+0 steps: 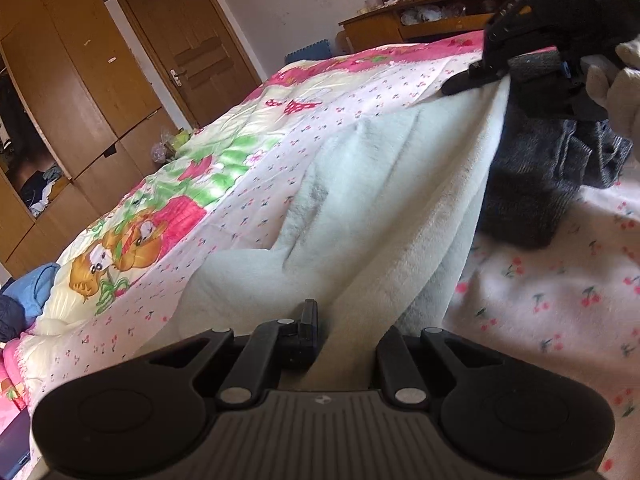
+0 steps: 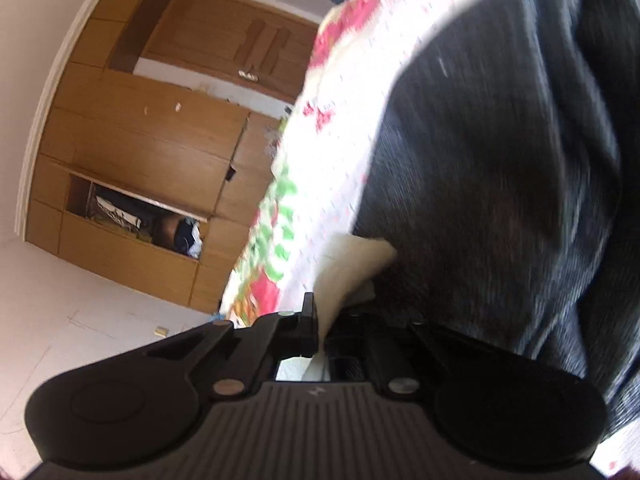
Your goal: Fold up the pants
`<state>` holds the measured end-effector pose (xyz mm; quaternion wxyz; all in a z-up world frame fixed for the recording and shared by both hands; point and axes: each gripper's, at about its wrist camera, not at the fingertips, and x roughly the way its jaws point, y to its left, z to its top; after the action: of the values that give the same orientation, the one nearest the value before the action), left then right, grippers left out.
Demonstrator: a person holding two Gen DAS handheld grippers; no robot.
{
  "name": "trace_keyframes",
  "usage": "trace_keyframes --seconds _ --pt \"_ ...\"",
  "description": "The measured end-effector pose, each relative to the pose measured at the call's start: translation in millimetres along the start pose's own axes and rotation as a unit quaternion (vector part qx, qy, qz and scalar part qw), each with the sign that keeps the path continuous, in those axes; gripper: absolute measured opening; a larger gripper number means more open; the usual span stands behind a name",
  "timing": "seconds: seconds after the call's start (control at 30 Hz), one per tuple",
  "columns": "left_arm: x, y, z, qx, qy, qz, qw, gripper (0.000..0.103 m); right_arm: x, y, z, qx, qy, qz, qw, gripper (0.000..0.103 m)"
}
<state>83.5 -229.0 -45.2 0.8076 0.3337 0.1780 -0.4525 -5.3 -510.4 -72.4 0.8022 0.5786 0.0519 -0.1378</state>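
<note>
Pants (image 1: 384,200) hung stretched above the bed (image 1: 224,184), pale fleece lining outward, the dark outer cloth drooping toward the bed's right side. At the near edge the left gripper (image 1: 344,336) had its fingers pressed together on a fold of the pale fleece. Far right in the left wrist view, the right gripper (image 1: 480,76) had its fingers pinched on the garment's upper edge; its own view showed pale lining caught between them. To fold well, I judged both grips should hold level and keep the cloth taut, then lower it flat onto the bed so the lining lay smooth before any crease was made.
</note>
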Motion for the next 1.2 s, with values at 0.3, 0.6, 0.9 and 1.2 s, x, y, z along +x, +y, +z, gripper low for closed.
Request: trace_keyframes --seconds 0.3,0.6,0.9,1.2 --pt "-21 -45 25 -0.017 -0.031 -0.078 0.9963 0.031 -40 1 56 -0.072 -0.005 -0.136 0.988 0.004" --pt "-48 -31 -36 -0.006 0.049 -0.114 0.9923 0.052 -66 20 47 -0.075 -0.028 -0.126 0.989 0.004" --pt "-97 30 -65 -0.111 -0.013 -0.073 0.991 0.052 -37 163 -22 -0.283 0.007 -0.075 0.956 0.004" --pt "-138 155 -176 -0.201 0.041 0.129 0.9701 0.052 93 271 -244 -0.424 0.203 0.031 0.882 0.004"
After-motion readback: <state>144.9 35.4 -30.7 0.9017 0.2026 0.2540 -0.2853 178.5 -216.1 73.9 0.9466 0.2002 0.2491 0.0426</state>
